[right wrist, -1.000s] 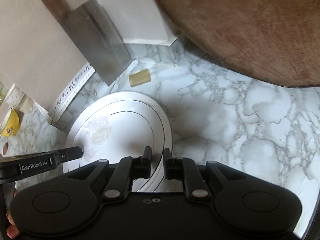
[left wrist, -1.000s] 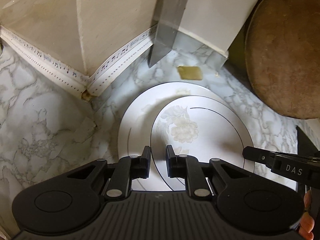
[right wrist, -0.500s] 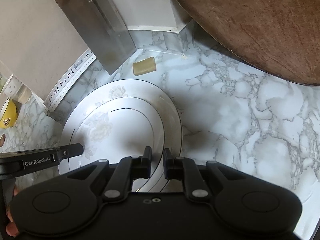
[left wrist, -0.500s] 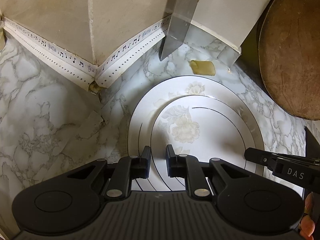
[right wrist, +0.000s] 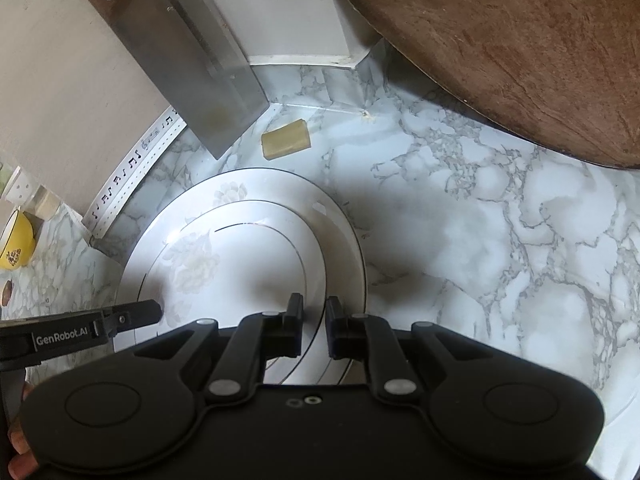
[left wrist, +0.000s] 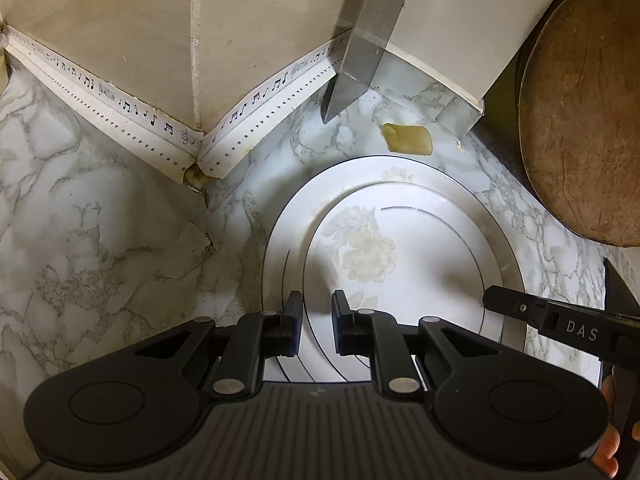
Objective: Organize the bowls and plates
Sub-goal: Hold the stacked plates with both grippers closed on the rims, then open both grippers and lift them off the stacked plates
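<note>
Marble counter [left wrist: 100, 208], smaller plate [left wrist: 400, 264] pinched between both claws

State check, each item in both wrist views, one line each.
small plate: stacked off-centre on the large plate, rim between the jaws of both grippers
large plate: flat on the counter, underneath
left gripper: shut on the small plate's near-left rim
right gripper: shut on the small plate's right rim
cleaver: leaning against the wall, tip near the counter
cutting board: tilted up on edge
yellow bowl: on the counter, tilted
</note>
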A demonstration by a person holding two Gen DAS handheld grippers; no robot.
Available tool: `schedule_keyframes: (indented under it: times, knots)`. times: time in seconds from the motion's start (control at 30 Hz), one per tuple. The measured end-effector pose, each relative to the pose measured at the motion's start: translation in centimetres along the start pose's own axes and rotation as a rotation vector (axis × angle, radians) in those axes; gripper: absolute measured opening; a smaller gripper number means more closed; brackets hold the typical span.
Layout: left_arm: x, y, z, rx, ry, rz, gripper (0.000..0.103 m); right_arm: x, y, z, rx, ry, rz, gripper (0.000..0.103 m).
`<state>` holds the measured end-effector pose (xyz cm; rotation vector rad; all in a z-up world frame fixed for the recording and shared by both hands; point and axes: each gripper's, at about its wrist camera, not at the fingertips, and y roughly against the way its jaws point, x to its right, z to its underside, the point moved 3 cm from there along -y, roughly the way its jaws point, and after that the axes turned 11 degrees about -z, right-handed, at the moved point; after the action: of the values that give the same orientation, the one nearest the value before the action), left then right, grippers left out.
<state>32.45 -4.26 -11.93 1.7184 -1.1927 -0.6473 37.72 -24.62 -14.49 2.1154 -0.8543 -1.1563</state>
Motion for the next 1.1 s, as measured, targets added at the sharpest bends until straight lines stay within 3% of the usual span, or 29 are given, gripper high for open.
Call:
schedule_keyframes:
  times: [0.3,0.53,1.1]
  knots:
    - [-0.2,0.3,0.1,0.006,-0.009,-0.001,0.014,0.1,-0.1,-0.1,-0.006,0.026,0.013,0.007]
    - [-0.1,1.3,0.4,0.025,-0.021,-0.008,0.014,-0.4,1.4,0.4,0.000,0.041,0.008,0.022]
    - [2.1,9.5,4.3,0.155,-0.170,0.072,0.015,-3.5,9.6,4.7,0.065,0.122,0.018,0.039]
